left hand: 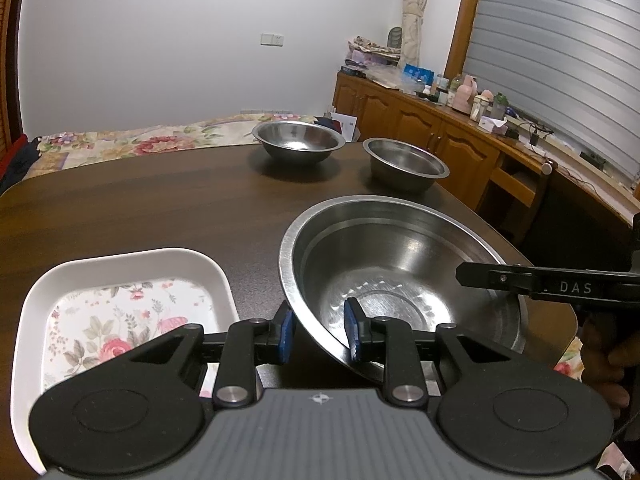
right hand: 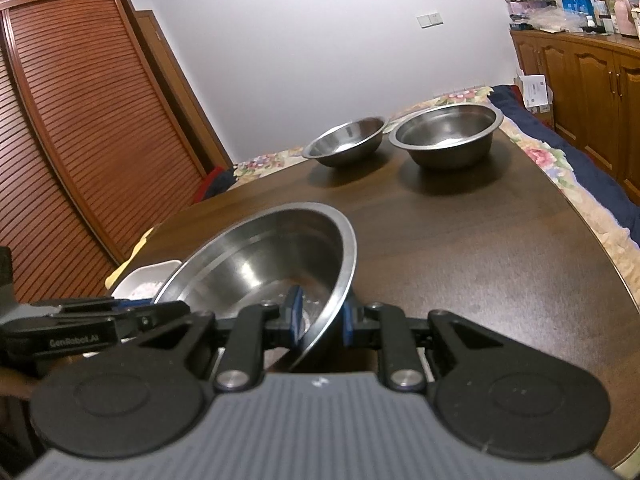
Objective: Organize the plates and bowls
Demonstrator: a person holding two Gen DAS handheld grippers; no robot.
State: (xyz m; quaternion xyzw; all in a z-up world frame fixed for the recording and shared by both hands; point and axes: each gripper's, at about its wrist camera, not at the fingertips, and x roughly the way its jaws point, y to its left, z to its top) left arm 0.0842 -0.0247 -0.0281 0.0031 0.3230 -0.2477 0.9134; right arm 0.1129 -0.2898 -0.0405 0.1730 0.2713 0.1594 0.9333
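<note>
Big bowl (left hand: 400, 280) near edge of surface (left hand: 160, 200), tray (left hand: 120, 300) just left of it. Left tongs (left hand: 318, 332) straddle big bowl's left rim, right tongs (right hand: 320, 320) its right rim, one pad inside and one outside each. Two smaller bowls at far edge, side by side and apart: left bowl (left hand: 298, 140), right bowl (left hand: 404, 164); bed (left hand: 140, 140) behind surface.

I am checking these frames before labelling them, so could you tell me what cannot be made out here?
- Large steel bowl: its near rim is hidden behind the left gripper in the left wrist view.
- White floral tray: cut off by the left edge there; in the right wrist view the bowl covers most of it.
- Right gripper: its outer pad is hidden behind the bowl wall.
- Items on the sideboard: too small to identify.
</note>
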